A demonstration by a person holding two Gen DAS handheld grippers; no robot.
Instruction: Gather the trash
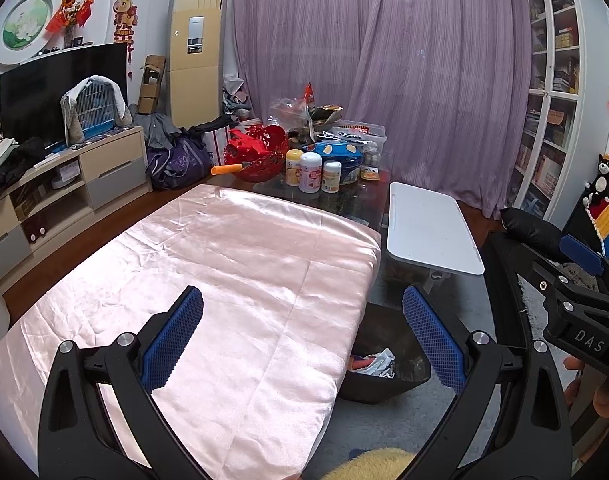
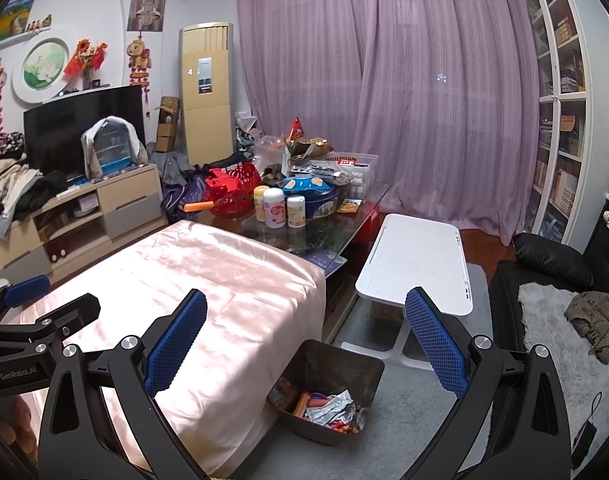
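A dark trash bin (image 2: 344, 360) stands on the grey rug beside the table draped in pink cloth (image 2: 224, 280). Crumpled wrappers (image 2: 328, 404) lie inside it. My right gripper (image 2: 306, 344) is open above the cloth's edge and the bin, with nothing between its fingers. My left gripper (image 1: 304, 340) is open and empty over the pink cloth (image 1: 244, 280), with the bin (image 1: 388, 336) low to its right and wrappers (image 1: 378, 362) showing in it. A blue pad (image 1: 580, 256) of the right gripper shows at the far right, and a blue pad (image 2: 26, 285) of the left gripper at the far left.
Behind the cloth, a glass table (image 2: 356, 216) holds bottles (image 2: 274, 208), a red basket (image 2: 232, 196) and a blue tin (image 2: 312, 196). A white side table (image 2: 416, 260) stands right of the bin, a black sofa (image 2: 552, 256) further right, and a TV cabinet (image 2: 84, 216) at left.
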